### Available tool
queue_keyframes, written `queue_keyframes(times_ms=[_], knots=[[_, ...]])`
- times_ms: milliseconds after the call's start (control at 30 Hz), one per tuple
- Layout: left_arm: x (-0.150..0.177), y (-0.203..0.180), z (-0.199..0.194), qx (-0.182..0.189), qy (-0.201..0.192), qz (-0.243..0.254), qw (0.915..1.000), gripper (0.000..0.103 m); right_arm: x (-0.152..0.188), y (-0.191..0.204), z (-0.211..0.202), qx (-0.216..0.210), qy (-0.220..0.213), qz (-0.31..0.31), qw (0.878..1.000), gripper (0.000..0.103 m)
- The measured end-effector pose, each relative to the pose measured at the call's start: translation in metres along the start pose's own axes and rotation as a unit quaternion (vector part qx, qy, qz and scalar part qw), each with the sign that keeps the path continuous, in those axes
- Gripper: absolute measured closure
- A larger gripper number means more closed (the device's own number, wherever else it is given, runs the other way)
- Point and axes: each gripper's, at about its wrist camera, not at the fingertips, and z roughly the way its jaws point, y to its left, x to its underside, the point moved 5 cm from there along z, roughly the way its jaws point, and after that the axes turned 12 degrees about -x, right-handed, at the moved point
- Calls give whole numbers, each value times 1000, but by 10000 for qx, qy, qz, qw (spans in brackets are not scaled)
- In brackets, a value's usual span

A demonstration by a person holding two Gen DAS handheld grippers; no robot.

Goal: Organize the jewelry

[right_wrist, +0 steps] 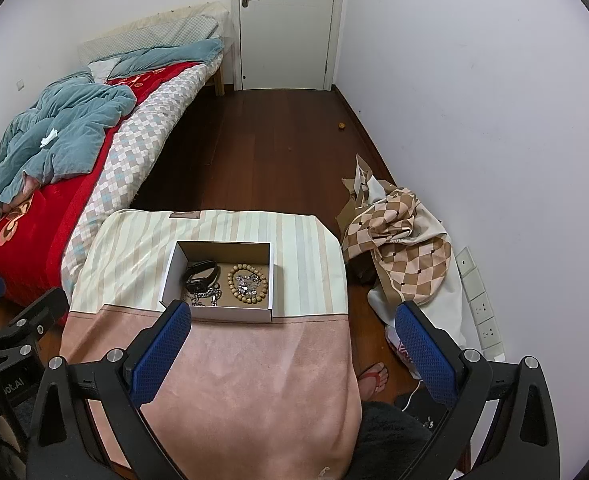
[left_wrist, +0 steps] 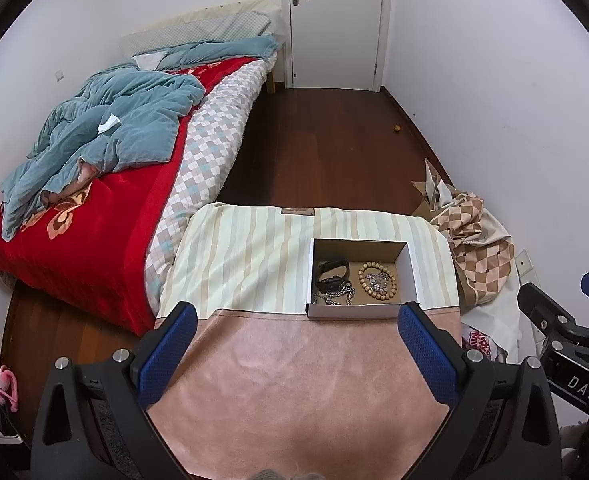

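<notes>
Hovering over the cloth-covered table, your left gripper has its jaws spread wide, nothing between them. Your right gripper matches: jaws wide apart, empty, near edge of table. White box sits on the striped part of the cloth, just beyond the pink part. Inside it: black watch at left, silver chain in front of it, bead bracelet at right, ringed around small silver pieces. Bed lies left of the table.

Cardboard box, shiny metal chain
</notes>
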Motion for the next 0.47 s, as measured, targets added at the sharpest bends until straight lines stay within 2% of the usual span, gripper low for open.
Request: queue_keyframes(times_ms=[467], knots=[[2, 3, -1, 26, 7, -64, 10000, 0, 0, 0, -2, -8, 4, -20, 10000, 0]])
